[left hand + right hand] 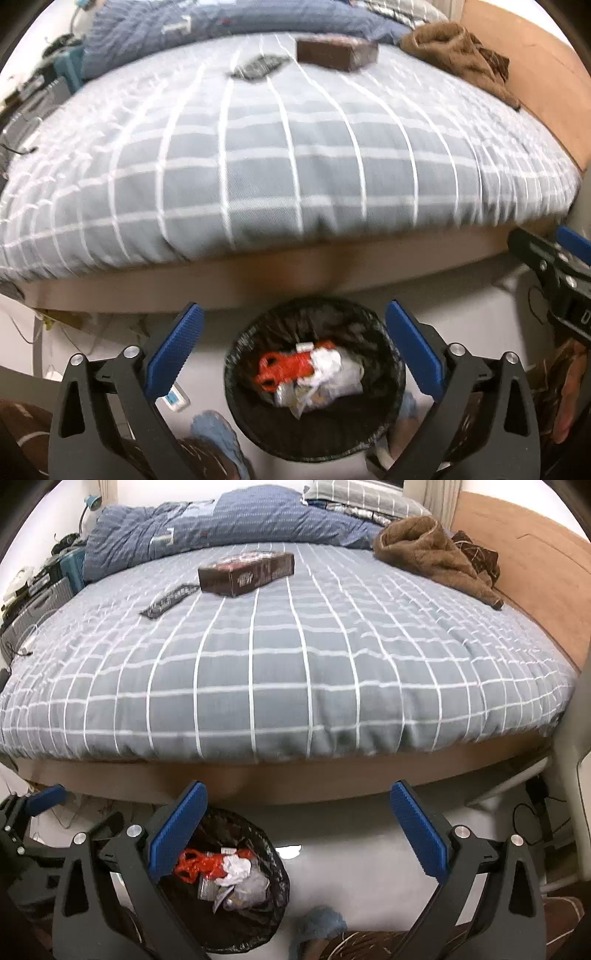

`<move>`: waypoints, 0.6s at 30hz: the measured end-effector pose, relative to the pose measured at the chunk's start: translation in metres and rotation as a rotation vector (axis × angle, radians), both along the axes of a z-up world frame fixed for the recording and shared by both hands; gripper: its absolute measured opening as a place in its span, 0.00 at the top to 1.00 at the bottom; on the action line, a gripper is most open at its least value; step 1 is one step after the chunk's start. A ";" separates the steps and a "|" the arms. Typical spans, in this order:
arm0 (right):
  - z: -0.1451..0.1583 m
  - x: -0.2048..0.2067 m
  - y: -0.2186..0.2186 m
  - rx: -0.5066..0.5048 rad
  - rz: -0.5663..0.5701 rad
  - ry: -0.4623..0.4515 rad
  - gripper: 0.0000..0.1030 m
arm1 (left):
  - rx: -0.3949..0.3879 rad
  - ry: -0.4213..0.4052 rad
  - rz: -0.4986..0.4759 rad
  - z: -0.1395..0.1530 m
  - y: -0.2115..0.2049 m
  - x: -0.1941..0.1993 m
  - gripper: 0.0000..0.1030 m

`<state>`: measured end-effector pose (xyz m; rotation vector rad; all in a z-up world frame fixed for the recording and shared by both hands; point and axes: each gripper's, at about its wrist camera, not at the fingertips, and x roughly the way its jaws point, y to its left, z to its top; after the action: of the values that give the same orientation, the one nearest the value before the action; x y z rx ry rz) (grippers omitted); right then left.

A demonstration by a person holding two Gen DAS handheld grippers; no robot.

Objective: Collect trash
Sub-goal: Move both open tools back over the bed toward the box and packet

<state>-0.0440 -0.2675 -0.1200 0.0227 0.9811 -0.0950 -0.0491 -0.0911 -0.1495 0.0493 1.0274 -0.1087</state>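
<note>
A black-lined trash bin [314, 439] stands on the floor at the foot of the bed, holding red and white wrappers [310, 373]; it also shows in the right wrist view [255, 915]. My left gripper [293, 354] is open and empty above the bin. My right gripper [299, 834] is open and empty, to the right of the bin. On the bed lie a dark brown box [245, 572] and a flat dark wrapper [168, 600]; both show in the left wrist view, the box [336, 53] and the wrapper [258, 66].
The bed has a grey checked cover [295, 672], a blue quilt [221, 528] at the back and a brown garment [436, 554] at the back right. A wooden bed side [535, 565] runs along the right. Blue slippers [321, 930] lie on the floor.
</note>
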 end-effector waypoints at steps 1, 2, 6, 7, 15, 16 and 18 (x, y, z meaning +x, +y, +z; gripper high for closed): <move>0.004 0.001 0.000 0.005 0.001 -0.011 0.07 | -0.001 -0.011 0.002 0.004 0.002 0.002 0.06; 0.008 0.002 0.000 0.006 0.004 -0.021 0.07 | -0.004 -0.027 0.007 0.011 0.004 0.005 0.06; 0.025 0.007 0.004 0.008 0.016 -0.071 0.07 | -0.011 -0.067 0.023 0.030 0.009 0.015 0.06; 0.030 0.009 0.005 0.009 0.021 -0.082 0.07 | -0.010 -0.077 0.027 0.036 0.010 0.018 0.06; 0.059 0.041 0.013 0.006 0.039 -0.148 0.07 | -0.016 -0.157 0.039 0.068 0.014 0.051 0.06; 0.061 0.045 0.014 0.004 0.039 -0.152 0.07 | -0.015 -0.162 0.039 0.070 0.014 0.053 0.06; 0.062 0.057 0.015 0.008 0.040 -0.155 0.07 | -0.013 -0.174 0.042 0.075 0.016 0.065 0.06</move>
<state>0.0129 -0.2521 -0.0577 0.0171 0.8262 -0.0517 0.0157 -0.0754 -0.0750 0.0245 0.8533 -0.0713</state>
